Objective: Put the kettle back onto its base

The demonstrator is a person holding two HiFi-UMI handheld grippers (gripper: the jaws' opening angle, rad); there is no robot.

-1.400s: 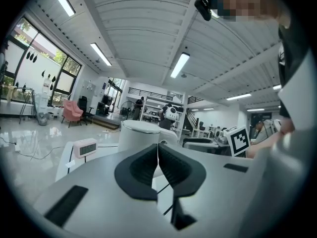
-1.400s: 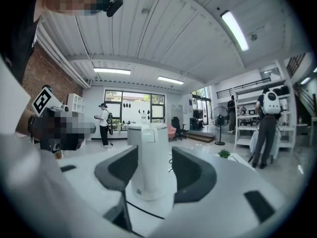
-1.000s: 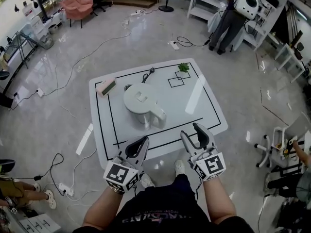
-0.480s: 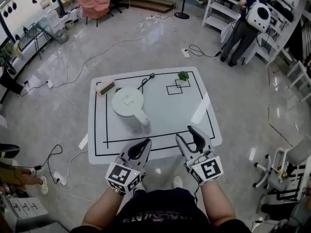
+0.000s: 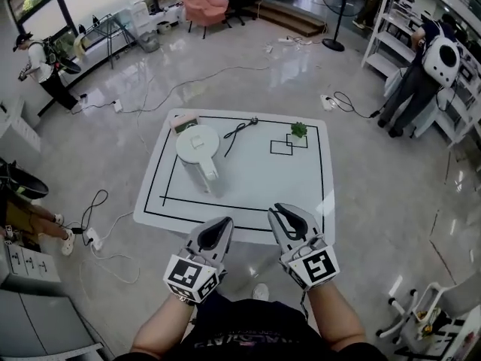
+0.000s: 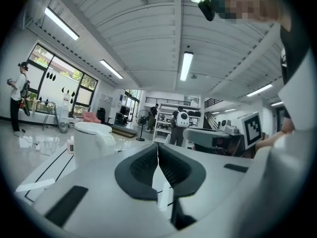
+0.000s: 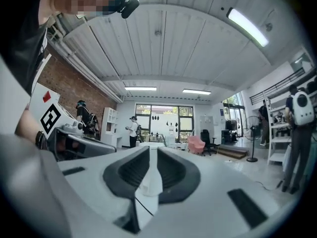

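Observation:
A white kettle (image 5: 198, 150) stands on the left part of the white table (image 5: 293, 183), its handle toward me. A black cord (image 5: 239, 130) lies just beyond it; I cannot tell whether a base is under it. Both grippers hang side by side short of the table's near edge, well away from the kettle. The left gripper (image 5: 224, 222) is shut and empty. In the left gripper view the kettle (image 6: 89, 141) shows beyond the meeting tips of the left gripper (image 6: 158, 146). The right gripper (image 5: 277, 211) is closing, with a narrow gap and nothing in it, as the right gripper view also shows (image 7: 149, 148).
A small pink and green box (image 5: 184, 122) sits at the table's far left corner and a green plant (image 5: 299, 129) at the far right. Cables and a power strip (image 5: 93, 238) lie on the floor to the left. A person (image 5: 415, 77) stands at shelves far right.
Both grippers have drawn back from over the table's near edge toward my body. The right gripper's jaws have narrowed. The kettle stays on the table, now farther from the grippers.

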